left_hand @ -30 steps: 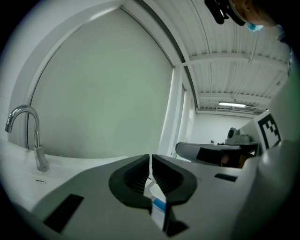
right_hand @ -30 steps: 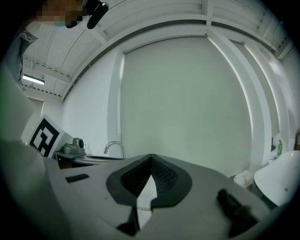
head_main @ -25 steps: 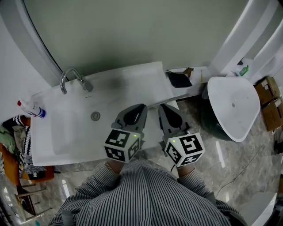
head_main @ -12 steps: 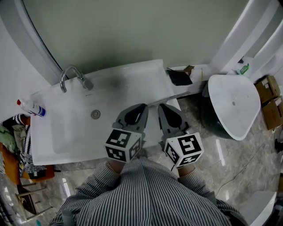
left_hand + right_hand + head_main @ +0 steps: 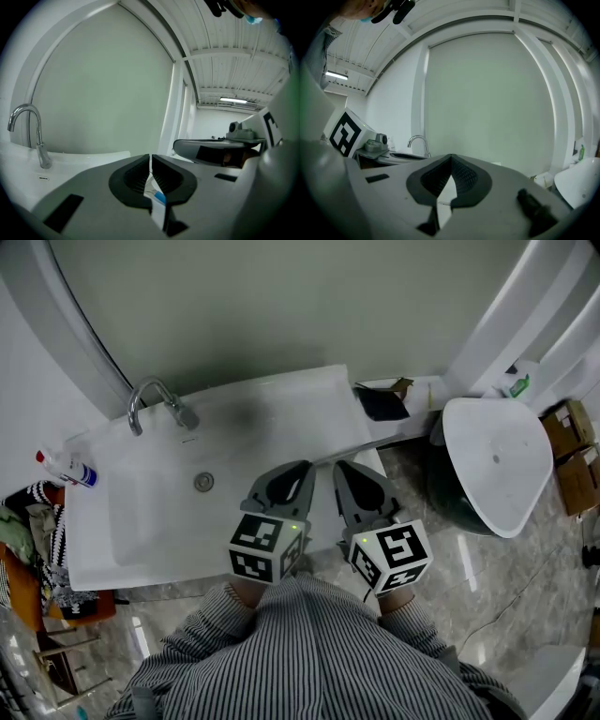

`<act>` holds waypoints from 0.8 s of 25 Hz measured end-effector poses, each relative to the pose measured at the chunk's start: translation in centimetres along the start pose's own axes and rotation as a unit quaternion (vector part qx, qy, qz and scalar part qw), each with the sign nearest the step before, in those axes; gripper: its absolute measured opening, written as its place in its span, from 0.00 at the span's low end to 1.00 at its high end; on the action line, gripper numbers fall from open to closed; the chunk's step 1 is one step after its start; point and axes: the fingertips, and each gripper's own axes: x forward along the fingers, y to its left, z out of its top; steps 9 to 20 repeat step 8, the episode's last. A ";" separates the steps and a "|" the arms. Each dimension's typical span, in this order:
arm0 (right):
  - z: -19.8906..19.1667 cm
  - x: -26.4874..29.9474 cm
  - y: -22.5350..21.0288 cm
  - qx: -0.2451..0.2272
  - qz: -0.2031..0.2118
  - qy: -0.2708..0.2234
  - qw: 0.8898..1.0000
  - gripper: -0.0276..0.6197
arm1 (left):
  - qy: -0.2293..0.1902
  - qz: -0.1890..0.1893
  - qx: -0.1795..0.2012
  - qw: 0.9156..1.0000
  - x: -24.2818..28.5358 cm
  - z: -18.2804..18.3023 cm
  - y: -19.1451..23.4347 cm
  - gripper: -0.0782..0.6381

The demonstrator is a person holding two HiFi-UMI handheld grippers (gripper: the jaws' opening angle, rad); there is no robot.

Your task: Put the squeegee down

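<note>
Both grippers hover side by side over the front right part of the white sink (image 5: 141,521), close to my striped shirt. My left gripper (image 5: 304,467) is shut with nothing between its jaws, and the left gripper view shows its tips (image 5: 150,158) meeting. My right gripper (image 5: 341,467) is shut and empty too, tips together (image 5: 451,157). A thin grey bar (image 5: 375,443), possibly the squeegee, lies across the sink's right rim just beyond the grippers. A dark flat object (image 5: 380,405) rests on the ledge behind it. Neither gripper touches either one.
A chrome faucet (image 5: 150,405) stands at the sink's back left, with the drain (image 5: 203,482) in the bowl. A spray bottle (image 5: 66,469) sits at the left rim. A white oval seat (image 5: 495,465), cardboard boxes (image 5: 574,456) and a small green-labelled bottle (image 5: 517,388) are at the right.
</note>
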 end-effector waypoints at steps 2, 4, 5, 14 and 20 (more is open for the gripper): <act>-0.1 0.0 0.1 -0.001 0.000 0.001 1.000 0.07 | 0.003 0.000 0.001 1.000 0.0 -0.1 0.0 0.15; -0.1 0.0 0.1 -0.001 0.000 0.002 1.000 0.07 | 0.002 -0.001 0.000 1.000 0.0 -0.1 -0.1 0.15; -0.1 0.0 0.0 -0.002 0.001 0.002 1.000 0.07 | 0.001 -0.002 0.000 1.000 0.0 -0.1 -0.1 0.15; -0.1 0.2 0.0 -0.003 0.001 0.003 1.000 0.07 | -0.001 -0.002 0.001 1.000 0.2 0.0 0.0 0.15; -0.1 0.2 0.0 -0.003 0.001 0.003 1.000 0.07 | -0.001 -0.002 0.001 1.000 0.2 0.0 0.0 0.15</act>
